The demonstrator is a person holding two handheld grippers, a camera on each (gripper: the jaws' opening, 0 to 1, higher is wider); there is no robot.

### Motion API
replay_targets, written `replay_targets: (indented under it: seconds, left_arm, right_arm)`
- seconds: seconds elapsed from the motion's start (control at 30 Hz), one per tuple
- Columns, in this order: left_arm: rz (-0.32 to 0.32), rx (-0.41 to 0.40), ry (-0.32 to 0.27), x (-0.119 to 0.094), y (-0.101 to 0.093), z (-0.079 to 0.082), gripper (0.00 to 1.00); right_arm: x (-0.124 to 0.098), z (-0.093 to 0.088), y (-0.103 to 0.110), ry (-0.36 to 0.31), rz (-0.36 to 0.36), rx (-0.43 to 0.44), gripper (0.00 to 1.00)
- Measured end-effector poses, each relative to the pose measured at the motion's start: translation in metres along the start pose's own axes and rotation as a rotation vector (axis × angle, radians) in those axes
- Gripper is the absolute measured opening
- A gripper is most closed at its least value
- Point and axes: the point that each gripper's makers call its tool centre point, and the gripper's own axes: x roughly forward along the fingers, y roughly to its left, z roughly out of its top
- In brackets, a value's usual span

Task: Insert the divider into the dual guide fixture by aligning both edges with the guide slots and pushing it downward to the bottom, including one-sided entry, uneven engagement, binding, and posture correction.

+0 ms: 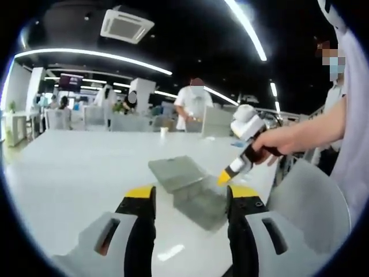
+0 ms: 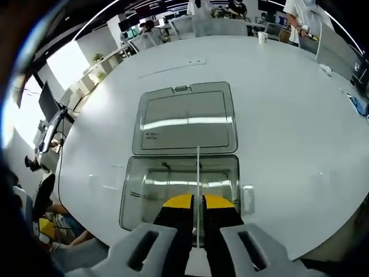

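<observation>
A clear plastic box (image 2: 144,193) serves as the guide fixture and lies on the white table with its lid (image 2: 184,118) folded flat open behind it. My right gripper (image 2: 198,203) is shut on a thin clear divider (image 2: 198,167), seen edge-on, standing upright over the middle of the box. Whether its edges sit in the slots is not discernible. In the left gripper view the box (image 1: 193,199) lies just ahead of my left gripper (image 1: 193,196), which is open with nothing between its fingers. There the right gripper (image 1: 226,176), held in a hand, points down into the box.
The white table (image 2: 288,115) stretches wide around the box. A person (image 1: 193,107) stands at its far side, with a cup (image 2: 263,37) and chairs nearby. Another person's arm (image 1: 311,133) and body fill the right of the left gripper view.
</observation>
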Motion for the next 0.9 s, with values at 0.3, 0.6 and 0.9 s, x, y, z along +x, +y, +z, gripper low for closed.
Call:
replay_targets:
  seconds: [0.3,0.6,0.9]
  left_arm:
    - [-0.011,-0.002,-0.003,0.0012,-0.0006,-0.0004,0.47]
    - [-0.031,-0.005,0.000,0.0011,-0.0003,-0.0007,0.46]
    - [-0.039,-0.004,0.000,0.0007,0.0016,-0.0003,0.46]
  right_arm:
    - [-0.0038,0.0053,0.0014,-0.020,-0.026,0.003,0.00]
    - [-0.0042,0.0050,0.0033,-0.029,-0.032,0.021,0.00]
    - [-0.0042,0.0025,0.0047,-0.034,-0.041,0.025,0.00]
